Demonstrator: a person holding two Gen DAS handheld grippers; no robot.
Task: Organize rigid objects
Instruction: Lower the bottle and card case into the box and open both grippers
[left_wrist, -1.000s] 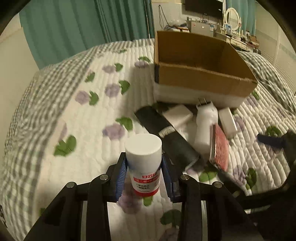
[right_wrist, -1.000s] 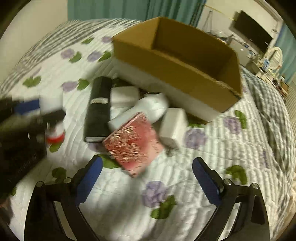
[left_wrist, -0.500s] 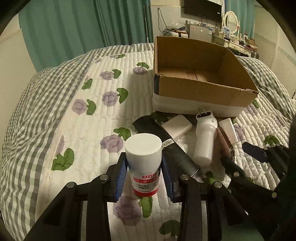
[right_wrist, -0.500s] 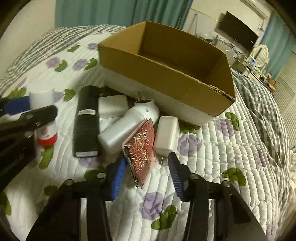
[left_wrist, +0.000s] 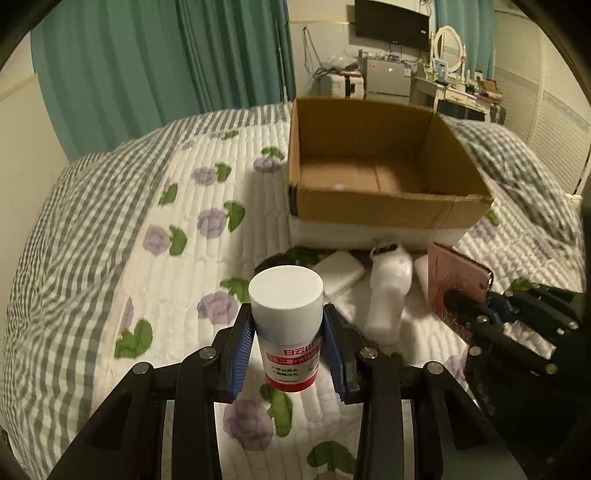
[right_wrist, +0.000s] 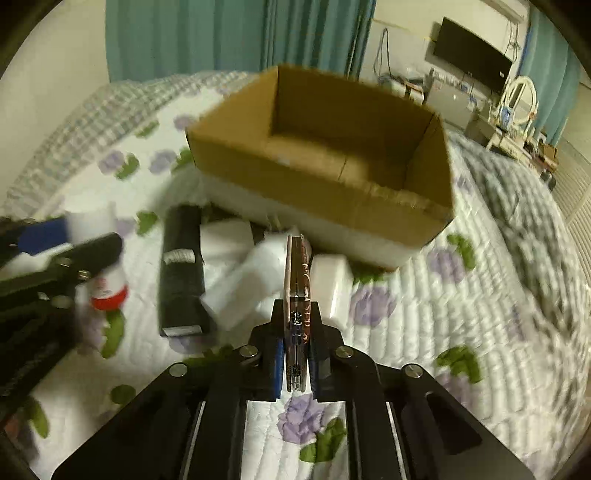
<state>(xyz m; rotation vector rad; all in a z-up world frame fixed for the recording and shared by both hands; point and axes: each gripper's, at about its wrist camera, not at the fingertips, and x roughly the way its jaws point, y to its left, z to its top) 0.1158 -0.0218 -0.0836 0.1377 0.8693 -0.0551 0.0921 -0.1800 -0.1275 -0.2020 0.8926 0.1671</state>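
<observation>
While both tongs carry a load, the box ahead has nothing visible inside. Left tongs (left_wrist: 288, 354) grip a white bottle (left_wrist: 287, 325) upright by its body, below the cap, so the red label band hangs under the pads; this hold keeps the bottle vertical for a straight drop into the box. Right tongs (right_wrist: 295, 354) have just been closing and now clamp a thin red case (right_wrist: 295, 291) edge-on between the pads, its flat faces against them. A thin, flat item is best held across its faces; judged from the left view, the case stands clear of the bed.

Just beyond the tongs, the remaining items lie in a cluster on the quilt (left_wrist: 110, 266): a black case (right_wrist: 181, 280), a white adapter (left_wrist: 341, 271), a white plug device (left_wrist: 388, 291) and another white block (right_wrist: 330, 288). They sit close against the near wall of the box, some touching one another.

Farther on, the cardboard box (left_wrist: 384, 210) stands open on the bed, its near wall low enough to pass over. Likely next step: carry both items above the rim and release inside.
</observation>
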